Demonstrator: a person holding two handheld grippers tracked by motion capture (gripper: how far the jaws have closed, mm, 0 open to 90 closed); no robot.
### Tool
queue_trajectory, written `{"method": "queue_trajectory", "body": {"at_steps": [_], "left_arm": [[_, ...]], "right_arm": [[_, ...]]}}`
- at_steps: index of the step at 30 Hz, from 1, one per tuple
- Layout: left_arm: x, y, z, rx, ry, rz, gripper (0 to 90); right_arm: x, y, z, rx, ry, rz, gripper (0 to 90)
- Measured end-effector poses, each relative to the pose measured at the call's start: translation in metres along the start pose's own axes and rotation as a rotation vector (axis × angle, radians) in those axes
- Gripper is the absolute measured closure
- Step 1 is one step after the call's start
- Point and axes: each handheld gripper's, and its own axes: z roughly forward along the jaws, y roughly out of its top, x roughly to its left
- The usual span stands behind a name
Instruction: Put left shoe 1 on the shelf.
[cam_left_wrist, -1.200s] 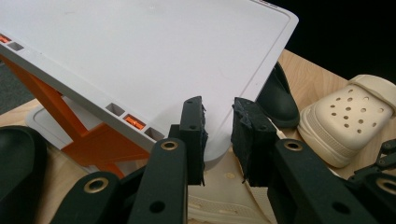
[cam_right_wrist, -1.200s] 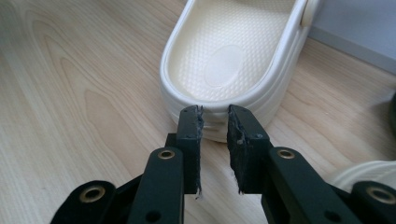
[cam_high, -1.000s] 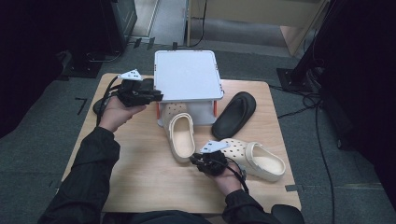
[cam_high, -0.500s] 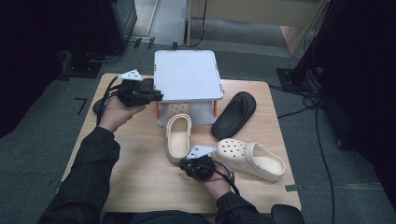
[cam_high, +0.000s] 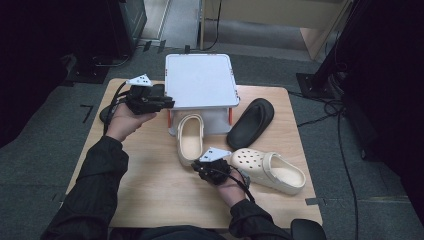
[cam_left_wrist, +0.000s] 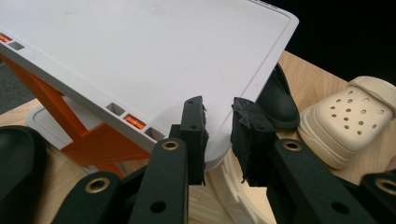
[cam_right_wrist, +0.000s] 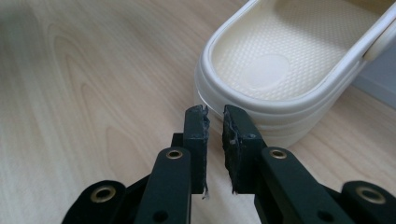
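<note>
1. High view: a pale wooden desk (cam_high: 150, 200) stands on grey carpet (cam_high: 45, 165), dark furniture around it.
2. A white two-tier rack (cam_high: 200, 80) with orange legs sits at the desk's far middle.
3. One cream perforated clog (cam_high: 272, 169) lies at the right; its mate (cam_high: 190, 137) pokes heel-out from under the rack, beside a black clog (cam_high: 251, 122).
4. The right tongs (cam_right_wrist: 214, 120), nearly clenched and empty, sit just beside that heel.
5. The left tongs (cam_left_wrist: 217, 114), nearly clenched and empty, hover at the rack's corner.
6. No writing is readable.

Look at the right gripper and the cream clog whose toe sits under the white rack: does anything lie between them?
Nothing visible does. The right gripper points at the heel end of the cream foam clog, with bare wooden table beside it. Its fingers stand almost together, holding nothing, just short of the heel rim.
</note>
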Motion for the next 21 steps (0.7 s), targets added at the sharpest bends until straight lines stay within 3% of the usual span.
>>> {"method": "queue_trajectory", "body": {"at_steps": [12,21], "left_arm": [[0.000,0.000,0.000,0.000,-0.001,0.000,74.9],[0.001,0.000,0.000,-0.004,-0.010,-0.025,77.0]], "right_arm": [[-0.016,0.017,0.015,0.006,-0.017,-0.003,79.2],[-0.030,0.028,0.024,0.019,-0.018,0.019,80.5]]}}
